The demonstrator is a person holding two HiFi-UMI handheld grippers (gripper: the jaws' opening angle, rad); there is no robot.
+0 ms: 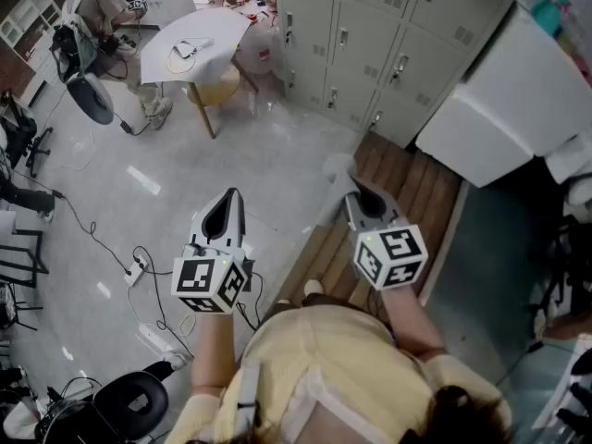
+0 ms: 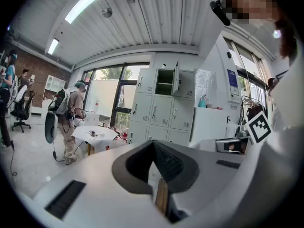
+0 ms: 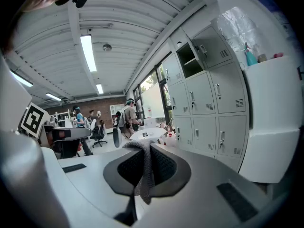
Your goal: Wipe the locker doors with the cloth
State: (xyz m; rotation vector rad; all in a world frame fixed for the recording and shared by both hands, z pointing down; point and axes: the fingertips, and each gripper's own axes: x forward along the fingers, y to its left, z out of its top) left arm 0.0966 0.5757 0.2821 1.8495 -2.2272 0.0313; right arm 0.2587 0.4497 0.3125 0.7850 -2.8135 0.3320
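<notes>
Grey metal lockers (image 1: 370, 35) stand ahead at the far side of the floor, several steps from both grippers. In the gripper views the lockers (image 2: 161, 110) (image 3: 204, 108) show one upper door (image 2: 176, 80) hanging open. My right gripper (image 1: 356, 191) is shut on a grey cloth (image 3: 142, 170), which hangs from between the jaws; the cloth (image 1: 335, 169) shows pale beyond the tips in the head view. My left gripper (image 1: 231, 200) is level with the right one, jaws shut with nothing in them (image 2: 156, 175). Neither gripper touches the lockers.
A large white cabinet (image 1: 490, 109) stands right of the lockers. A wooden platform (image 1: 407, 202) lies under my right gripper. A white table (image 1: 194, 49) and a person (image 1: 106, 7) are at the far left. Cables and a power strip (image 1: 139, 266) lie on the floor, with an office chair (image 1: 129, 405) close by.
</notes>
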